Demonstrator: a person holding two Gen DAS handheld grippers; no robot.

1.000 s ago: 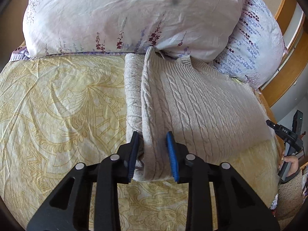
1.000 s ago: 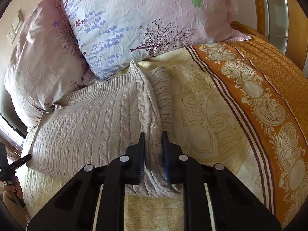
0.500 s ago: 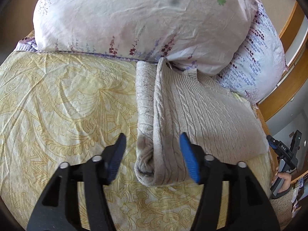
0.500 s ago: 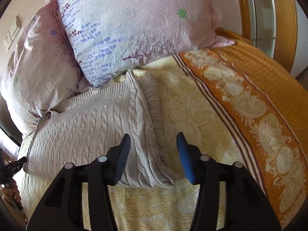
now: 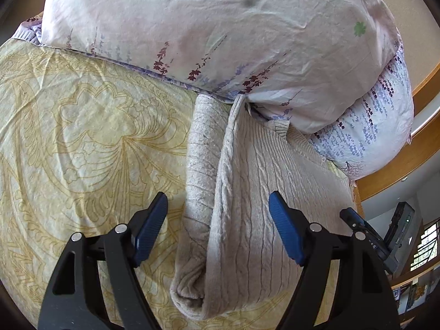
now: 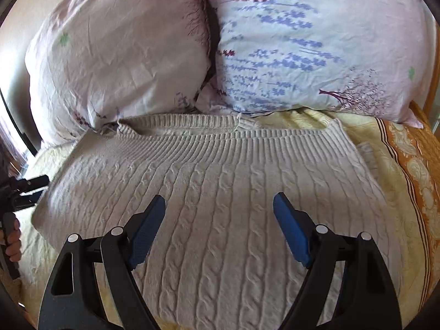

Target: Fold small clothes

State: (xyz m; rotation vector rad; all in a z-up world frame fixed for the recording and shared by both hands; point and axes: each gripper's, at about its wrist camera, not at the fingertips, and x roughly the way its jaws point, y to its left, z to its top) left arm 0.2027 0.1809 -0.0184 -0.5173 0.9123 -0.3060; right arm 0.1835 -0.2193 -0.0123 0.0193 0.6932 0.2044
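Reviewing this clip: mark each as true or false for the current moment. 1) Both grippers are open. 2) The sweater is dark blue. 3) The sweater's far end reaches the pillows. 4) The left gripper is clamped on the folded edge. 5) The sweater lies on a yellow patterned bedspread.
1) True: the left gripper and the right gripper both have their jaws spread wide, holding nothing.
2) False: the sweater is a cream cable knit.
3) True: its ribbed end meets the floral pillows.
4) False: the left gripper's jaws stand apart on either side of the folded edge, not gripping it.
5) True: the yellow patterned bedspread lies beneath it.
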